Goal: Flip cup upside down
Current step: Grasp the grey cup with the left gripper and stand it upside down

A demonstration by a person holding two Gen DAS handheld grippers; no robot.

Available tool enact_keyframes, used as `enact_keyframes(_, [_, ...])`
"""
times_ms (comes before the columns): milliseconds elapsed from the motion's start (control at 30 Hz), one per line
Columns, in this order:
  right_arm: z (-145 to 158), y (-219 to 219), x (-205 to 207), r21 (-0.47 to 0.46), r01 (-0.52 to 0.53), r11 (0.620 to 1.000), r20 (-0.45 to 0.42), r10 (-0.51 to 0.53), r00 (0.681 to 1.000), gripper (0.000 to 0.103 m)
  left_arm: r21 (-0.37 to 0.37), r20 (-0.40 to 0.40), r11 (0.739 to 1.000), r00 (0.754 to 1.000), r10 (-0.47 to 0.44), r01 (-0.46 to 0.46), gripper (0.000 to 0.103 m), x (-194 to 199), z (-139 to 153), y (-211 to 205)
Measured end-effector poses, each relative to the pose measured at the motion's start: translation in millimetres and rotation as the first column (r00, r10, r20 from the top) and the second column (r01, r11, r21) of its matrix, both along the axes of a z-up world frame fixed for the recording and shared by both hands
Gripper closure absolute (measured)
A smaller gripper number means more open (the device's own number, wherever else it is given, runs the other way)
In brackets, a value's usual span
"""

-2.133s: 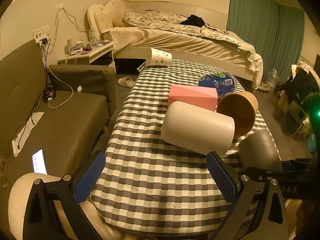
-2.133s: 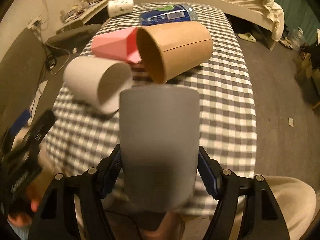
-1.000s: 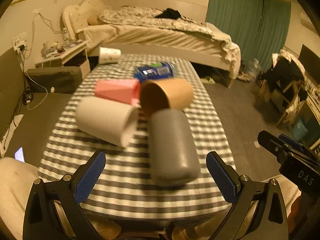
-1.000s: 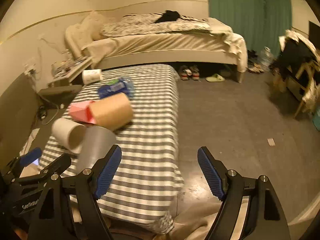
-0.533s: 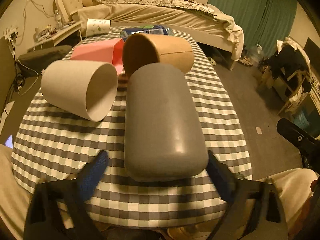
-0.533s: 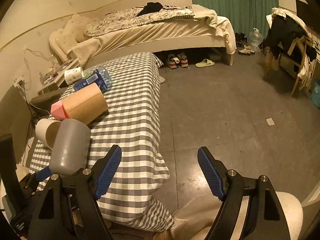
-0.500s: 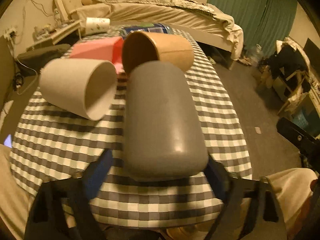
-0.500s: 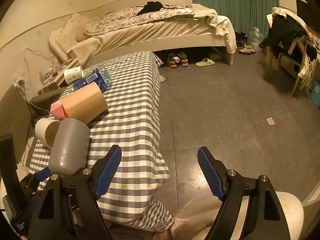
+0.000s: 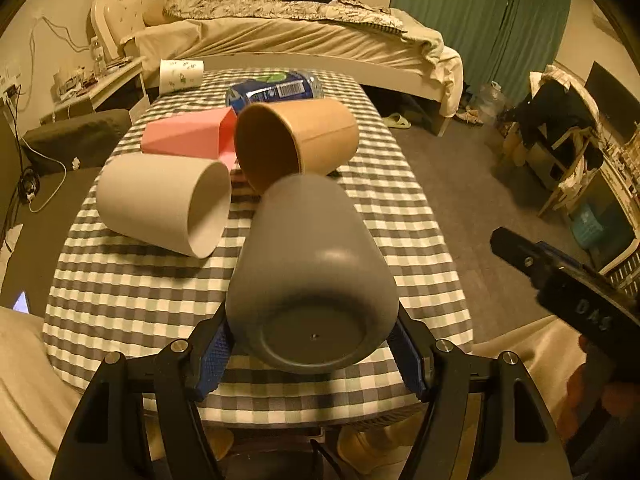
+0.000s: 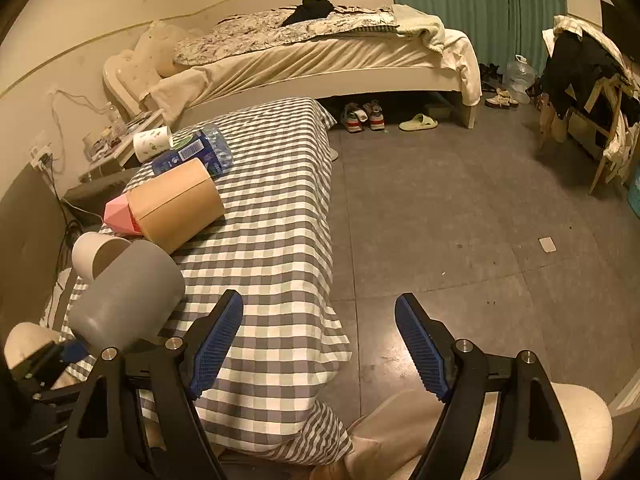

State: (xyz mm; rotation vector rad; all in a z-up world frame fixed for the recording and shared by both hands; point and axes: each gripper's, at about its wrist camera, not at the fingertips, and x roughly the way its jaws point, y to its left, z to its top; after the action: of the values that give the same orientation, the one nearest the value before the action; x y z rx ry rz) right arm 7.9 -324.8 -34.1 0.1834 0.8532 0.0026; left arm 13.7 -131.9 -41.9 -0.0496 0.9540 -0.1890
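A grey cup (image 9: 308,272) lies tilted, its closed base toward the camera and its mouth pointing away. My left gripper (image 9: 310,350) is shut on it, blue pads pressed to both sides near the base, above the near end of the checked table (image 9: 128,292). The cup also shows in the right wrist view (image 10: 128,296), raised at the table's near left. My right gripper (image 10: 320,344) is open and empty, off the table's right edge over the floor.
On the table lie a white cup (image 9: 164,204), a brown cup (image 9: 296,140), a pink box (image 9: 188,136), a blue bottle pack (image 9: 272,88) and a printed paper cup (image 9: 180,74). A bed (image 10: 320,52) stands behind. Open grey floor (image 10: 440,216) lies right of the table.
My left gripper has closed on the grey cup and tipped its base up toward the camera. My right gripper let the cup go earlier, drew away to the right and stays open.
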Motion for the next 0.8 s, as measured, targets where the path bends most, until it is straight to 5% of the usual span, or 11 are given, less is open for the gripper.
enact_keyframes(800, [-0.6, 3.2, -0.6, -0.008, -0.005, 1.000, -0.008, 0.005, 1.000, 0.025, 0.005, 0.002, 0.999, 0.999, 0.033, -0.033, 0.032, 40.1, 17.4, 0.4])
